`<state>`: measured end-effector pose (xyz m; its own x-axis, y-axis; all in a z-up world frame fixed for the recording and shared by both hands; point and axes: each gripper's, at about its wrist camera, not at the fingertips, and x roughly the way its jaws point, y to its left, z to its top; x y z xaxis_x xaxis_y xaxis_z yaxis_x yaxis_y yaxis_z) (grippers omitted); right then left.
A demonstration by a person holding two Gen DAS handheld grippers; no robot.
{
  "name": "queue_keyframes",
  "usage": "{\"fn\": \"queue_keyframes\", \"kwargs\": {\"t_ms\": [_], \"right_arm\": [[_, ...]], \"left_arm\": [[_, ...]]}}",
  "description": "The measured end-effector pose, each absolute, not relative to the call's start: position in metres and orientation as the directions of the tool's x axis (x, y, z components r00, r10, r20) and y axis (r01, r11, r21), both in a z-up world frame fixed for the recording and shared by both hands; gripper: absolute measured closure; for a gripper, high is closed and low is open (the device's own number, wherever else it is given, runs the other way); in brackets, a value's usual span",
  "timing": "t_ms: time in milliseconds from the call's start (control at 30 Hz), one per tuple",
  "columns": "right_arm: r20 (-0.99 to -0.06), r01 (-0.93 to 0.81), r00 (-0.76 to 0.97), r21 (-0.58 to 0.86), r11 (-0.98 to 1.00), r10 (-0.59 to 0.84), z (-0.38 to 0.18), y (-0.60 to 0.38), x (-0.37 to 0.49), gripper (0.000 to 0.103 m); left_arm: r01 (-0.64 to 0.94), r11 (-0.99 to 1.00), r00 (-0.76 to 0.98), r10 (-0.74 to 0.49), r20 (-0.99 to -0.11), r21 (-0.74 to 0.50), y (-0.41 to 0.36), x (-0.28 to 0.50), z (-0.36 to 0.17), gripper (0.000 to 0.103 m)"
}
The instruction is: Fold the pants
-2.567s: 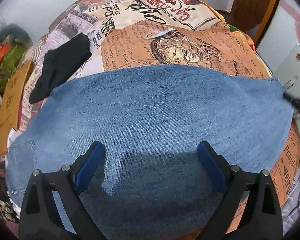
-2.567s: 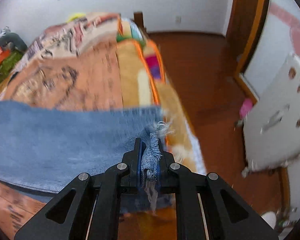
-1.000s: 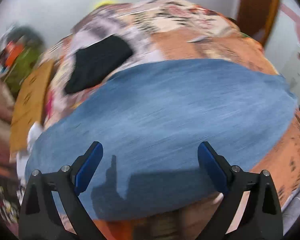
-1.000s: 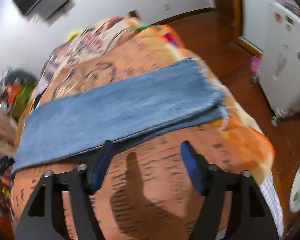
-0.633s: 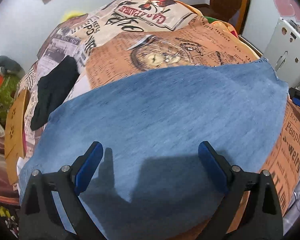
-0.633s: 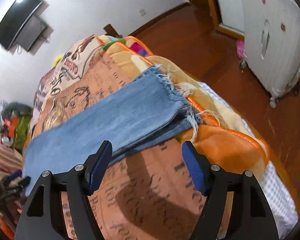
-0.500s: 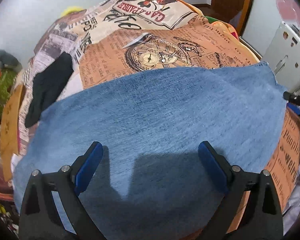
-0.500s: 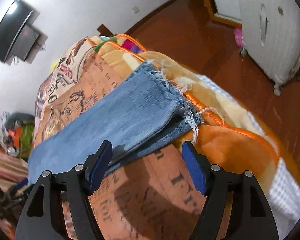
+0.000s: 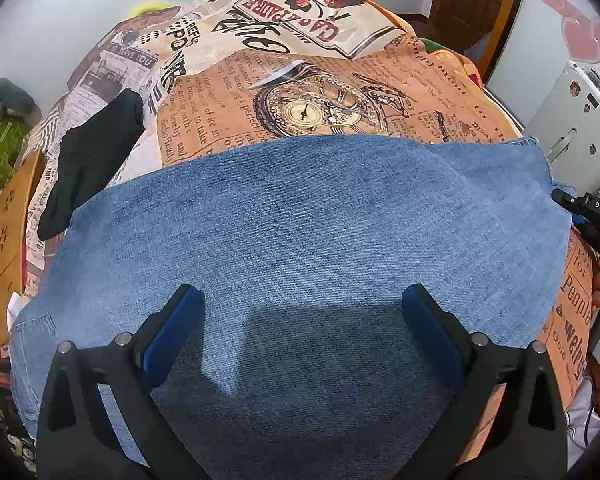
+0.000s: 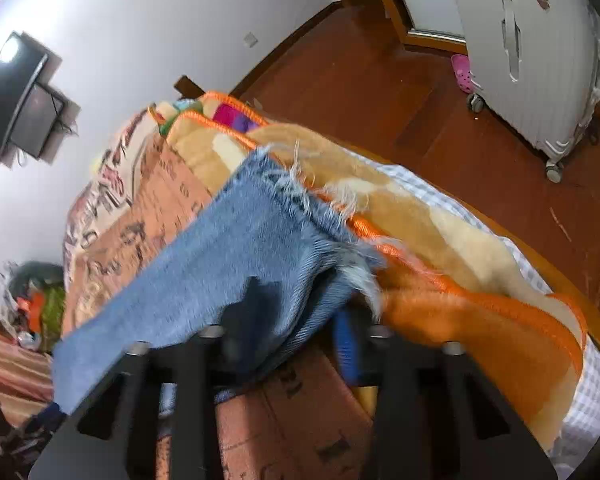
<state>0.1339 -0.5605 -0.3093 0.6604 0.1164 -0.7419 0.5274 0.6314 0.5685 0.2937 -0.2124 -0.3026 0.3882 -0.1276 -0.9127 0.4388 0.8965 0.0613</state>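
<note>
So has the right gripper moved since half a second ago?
Yes. The right gripper has come in toward the jeans' frayed hem, which now fills more of the view over the orange blanket; its jaws have just been closing on the denim.

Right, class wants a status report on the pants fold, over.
Left gripper open above jeans. Right gripper has just been closing on frayed hem. Black garment lies clear.

Printed bedspread (image 9: 228, 92), upper frame: "I LOVE YOU" at left, "People" at right edge. Black tool (image 9: 592, 210), right edge: "DAS". Other print upside down or too small to read.
</note>
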Motion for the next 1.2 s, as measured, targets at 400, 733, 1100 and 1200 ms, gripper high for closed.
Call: {"fn": "queue_keyframes", "kwargs": {"t_ms": [400,733,1100,1200], "right_arm": [[-0.575,0.322,0.814,0.556,0.766,0.075,-0.184,-0.552,0.152,0.096],[-0.426,0.035,0.889,0.429,0.903,0.168,-0.075,-0.459,0.175,0.096],[-0.482,-0.247,0.770,0.379,0.892,0.418,-0.098,-0.320,0.209,0.096],[-0.526,-0.299,0.711,0.373,0.878,0.466,-0.119,-0.285,0.214,0.096]], "left_arm": [[0.449,0.888,0.439,-0.120,-0.890,0.102,-0.200,0.277,-0.283,0.000],[0.364,0.930,0.539,-0.158,-0.828,0.058,-0.143,0.267,-0.237,0.000],[0.223,0.975,0.649,-0.150,-0.746,-0.003,-0.055,0.259,-0.195,0.000],[0.202,0.979,0.653,-0.138,-0.745,-0.004,-0.042,0.256,-0.195,0.000]]}}
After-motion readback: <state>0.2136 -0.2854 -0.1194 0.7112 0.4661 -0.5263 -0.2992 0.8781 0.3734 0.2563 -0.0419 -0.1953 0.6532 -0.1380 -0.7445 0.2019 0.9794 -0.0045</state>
